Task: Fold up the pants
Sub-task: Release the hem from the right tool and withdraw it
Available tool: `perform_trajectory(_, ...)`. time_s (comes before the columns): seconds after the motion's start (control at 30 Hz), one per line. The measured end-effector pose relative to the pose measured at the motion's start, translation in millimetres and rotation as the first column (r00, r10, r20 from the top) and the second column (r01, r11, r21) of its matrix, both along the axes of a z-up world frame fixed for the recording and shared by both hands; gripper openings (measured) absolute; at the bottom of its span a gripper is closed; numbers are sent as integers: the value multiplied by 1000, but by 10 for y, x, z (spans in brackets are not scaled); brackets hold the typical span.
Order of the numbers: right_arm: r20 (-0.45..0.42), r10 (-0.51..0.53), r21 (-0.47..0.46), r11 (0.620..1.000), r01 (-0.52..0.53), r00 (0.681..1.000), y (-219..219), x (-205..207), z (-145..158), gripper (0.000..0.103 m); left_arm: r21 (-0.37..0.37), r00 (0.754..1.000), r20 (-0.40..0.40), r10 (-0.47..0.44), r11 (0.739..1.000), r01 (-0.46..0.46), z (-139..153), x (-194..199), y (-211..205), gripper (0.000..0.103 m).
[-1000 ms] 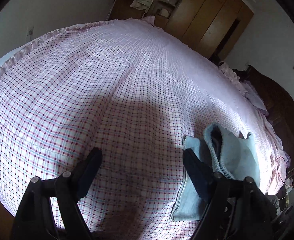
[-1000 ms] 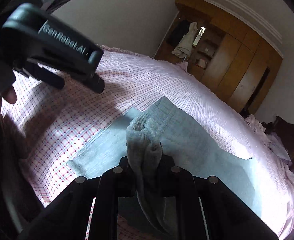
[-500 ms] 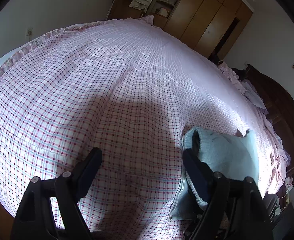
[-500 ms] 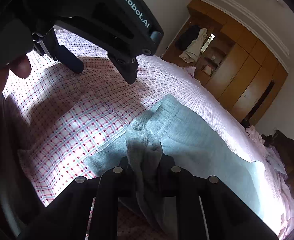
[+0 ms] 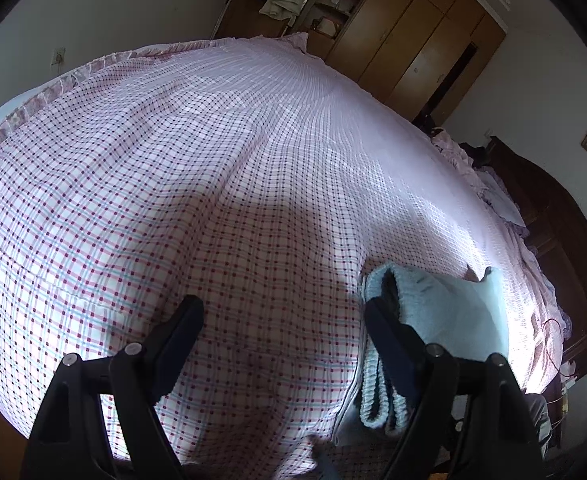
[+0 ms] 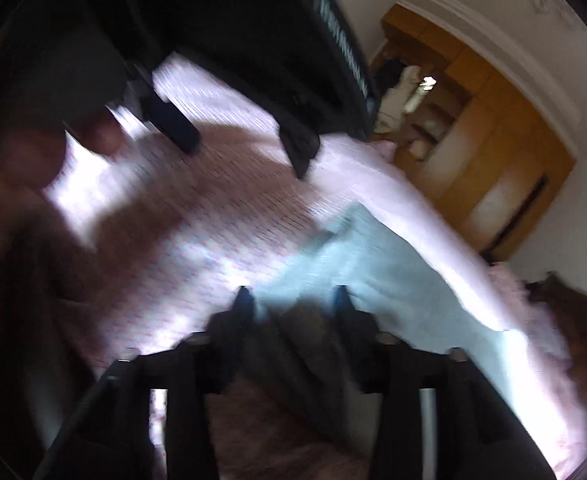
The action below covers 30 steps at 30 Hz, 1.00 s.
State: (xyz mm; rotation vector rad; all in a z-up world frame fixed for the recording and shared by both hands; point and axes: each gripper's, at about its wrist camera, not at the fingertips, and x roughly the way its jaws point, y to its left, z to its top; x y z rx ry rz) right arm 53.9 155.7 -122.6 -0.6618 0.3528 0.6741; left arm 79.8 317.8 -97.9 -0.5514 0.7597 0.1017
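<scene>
Pants (image 5: 449, 312), pale blue and folded, lay on the bed (image 5: 213, 160) near its near edge, toward the right side of the left wrist view, with the ribbed waistband (image 5: 377, 392) stacked in layers and turned toward the camera. The top layer bulged up at the waistband, leaving a dark gap beneath it. The checked bedspread stretched wide and bare to the left and beyond the pants, its frilled edge (image 5: 53, 88) running along the far left side by the wall. A wooden wardrobe (image 5: 409, 44) stood past the far end, and a dark headboard (image 5: 553, 232) closed off the right side. The left hand-held gripper (image 5: 281, 320) hung above the bedspread, angled downward, its jaws wide apart and holding nothing; its right finger sat just in front of the waistband. The right wrist view was badly blurred. There the right hand-held gripper (image 6: 291, 296) pointed down over the near end of the pants, and its jaws had just been opening; they stood apart, with a dark fold of cloth between them but not pinched. The left hand (image 6: 33, 168) showed at the upper left of that view, gripping its tool above the bed.
</scene>
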Motion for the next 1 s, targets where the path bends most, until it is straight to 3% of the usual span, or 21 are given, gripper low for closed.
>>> perform_trajectory(0.1,-53,62,23,998,-61,997,41,-75,71,63,-44,1000,26,-13,999,14,8,-14,43,86)
perform_trajectory(0.47,-122,161,142,979,-143,979,-4,-198,229,63,-69,997,73,-16,997,21,61,-84,76,86)
perform_trajectory(0.7,-191,175,211,968,-134,966,-155,-16,379,63,-117,997,83,1,993,8,43,-96,149,86)
perform_trajectory(0.87,-324,207,284,952,-114,923,-306,164,551,64,-141,995,95,-7,990,21,44,-82,167,86)
perform_trajectory(1.0,-355,220,340,936,-93,909,-519,224,688,65,-133,995,98,-11,991,24,56,-81,151,86)
